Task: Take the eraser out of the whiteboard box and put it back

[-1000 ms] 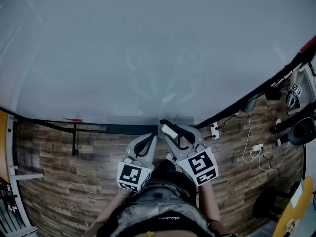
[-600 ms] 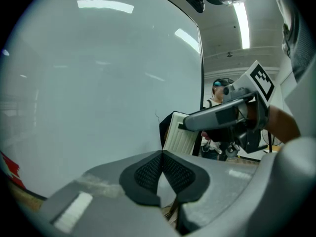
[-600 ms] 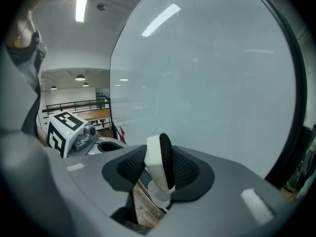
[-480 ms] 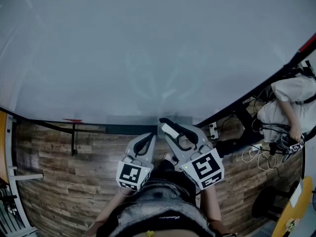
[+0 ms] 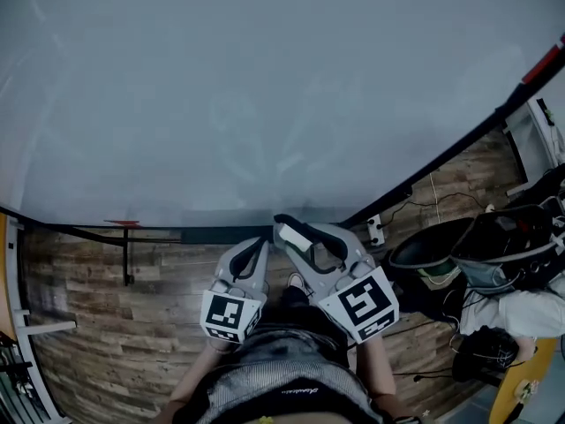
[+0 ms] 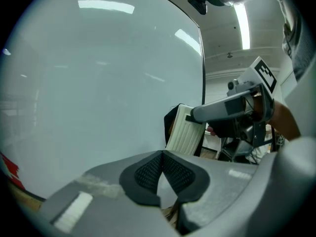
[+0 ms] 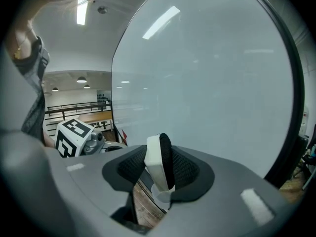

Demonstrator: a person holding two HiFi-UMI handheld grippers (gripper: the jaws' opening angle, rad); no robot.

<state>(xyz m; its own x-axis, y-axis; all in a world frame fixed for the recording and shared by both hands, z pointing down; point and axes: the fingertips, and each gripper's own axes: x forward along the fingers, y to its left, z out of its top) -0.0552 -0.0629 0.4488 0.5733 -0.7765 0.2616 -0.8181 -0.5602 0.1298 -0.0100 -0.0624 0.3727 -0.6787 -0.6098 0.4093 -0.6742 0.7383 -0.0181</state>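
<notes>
- Right gripper view: the right tool (image 7: 159, 174) has its jaws set fairly wide and clamped on the eraser (image 7: 154, 162); the eraser stands on edge between the pads, white body to the left, black felt to the right
- Head view: the eraser (image 5: 298, 234) is out of the box, at lower centre just under the whiteboard (image 5: 265, 87); its long axis runs along the jaws, from lower right to upper left
- A paler strip (image 5: 231, 216) on the board's bottom edge is probably the box; it lies just up and left of the eraser; the right tool (image 5: 287, 229) is nearer
- What the box contains cannot be made out
- The left tool (image 6: 161, 169) is closed and empty
</notes>
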